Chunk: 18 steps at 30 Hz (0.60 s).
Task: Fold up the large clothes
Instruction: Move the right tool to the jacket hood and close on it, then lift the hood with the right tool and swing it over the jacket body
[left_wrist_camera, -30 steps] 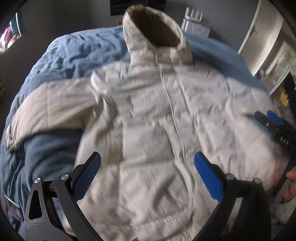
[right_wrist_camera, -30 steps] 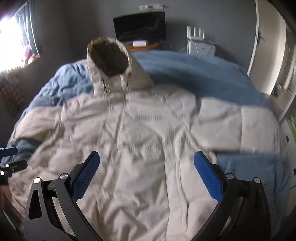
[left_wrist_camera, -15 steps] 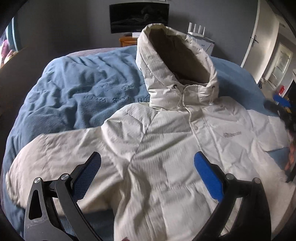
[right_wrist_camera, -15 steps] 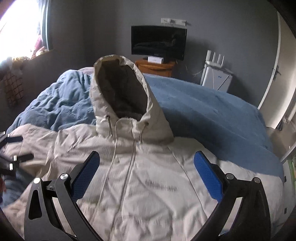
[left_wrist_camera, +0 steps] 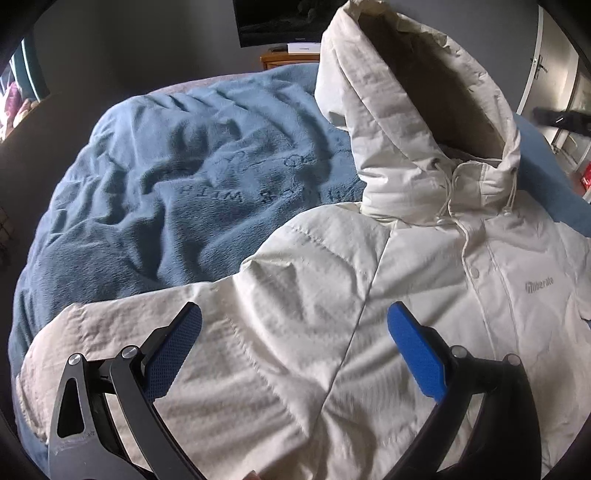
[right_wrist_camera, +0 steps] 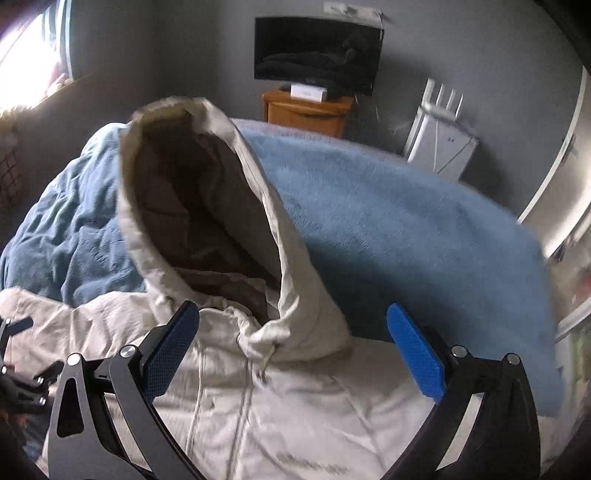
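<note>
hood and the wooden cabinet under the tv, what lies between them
Only blue blanket lies between the jacket's hood and the wooden cabinet; the right wrist view shows it.

The left wrist view looks forward between the spread fingers of the left gripper [left_wrist_camera: 294, 334], sitting low and close over the jacket [left_wrist_camera: 314, 332] near its shoulder and sleeve, and facing up the bed [left_wrist_camera: 166, 177] toward the grey wall with the television [left_wrist_camera: 277, 22]. The right wrist view looks out the same way through the wide-apart fingers of the right gripper [right_wrist_camera: 293, 334], close above the jacket's chest and aimed at the hood [right_wrist_camera: 207, 206]. Both views share the hood, the blue bed, the television and its wooden stand [right_wrist_camera: 306, 110], and each catches the other gripper at its edge.
</note>
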### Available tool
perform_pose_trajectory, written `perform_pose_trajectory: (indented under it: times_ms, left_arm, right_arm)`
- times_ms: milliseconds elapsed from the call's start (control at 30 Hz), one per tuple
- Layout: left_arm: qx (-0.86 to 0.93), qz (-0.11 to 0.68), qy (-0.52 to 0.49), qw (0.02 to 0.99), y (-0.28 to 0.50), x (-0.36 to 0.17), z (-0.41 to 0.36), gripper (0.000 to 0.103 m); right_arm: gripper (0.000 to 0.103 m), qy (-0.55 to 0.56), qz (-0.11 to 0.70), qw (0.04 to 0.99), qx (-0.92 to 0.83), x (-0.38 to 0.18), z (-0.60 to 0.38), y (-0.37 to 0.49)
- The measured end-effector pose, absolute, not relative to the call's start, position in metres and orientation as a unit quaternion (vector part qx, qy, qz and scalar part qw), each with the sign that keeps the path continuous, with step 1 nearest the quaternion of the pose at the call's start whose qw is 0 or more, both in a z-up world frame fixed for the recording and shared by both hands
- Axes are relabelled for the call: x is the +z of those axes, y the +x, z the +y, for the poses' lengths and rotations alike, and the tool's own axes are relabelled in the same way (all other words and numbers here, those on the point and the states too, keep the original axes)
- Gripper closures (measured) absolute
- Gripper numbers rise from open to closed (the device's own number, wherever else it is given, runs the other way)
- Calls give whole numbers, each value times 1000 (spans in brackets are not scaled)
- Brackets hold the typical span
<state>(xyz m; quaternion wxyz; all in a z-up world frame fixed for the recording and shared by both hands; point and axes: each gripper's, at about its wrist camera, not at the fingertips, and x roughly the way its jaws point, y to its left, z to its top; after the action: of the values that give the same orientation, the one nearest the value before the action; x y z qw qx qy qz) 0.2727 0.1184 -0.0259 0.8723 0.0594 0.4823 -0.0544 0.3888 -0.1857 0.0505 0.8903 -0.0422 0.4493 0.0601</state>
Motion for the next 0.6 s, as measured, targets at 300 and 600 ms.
perform_pose_trajectory:
  times_ms: [300,600]
  left_arm:
    - [-67,479,74,872,279,-41,109,8]
    - [-116,433,9,894,290,-11,106,14]
  right_arm:
    - [69,-6,439,897,42,-6,-191,424]
    - [90,-59,354,927,106,0,-190,332]
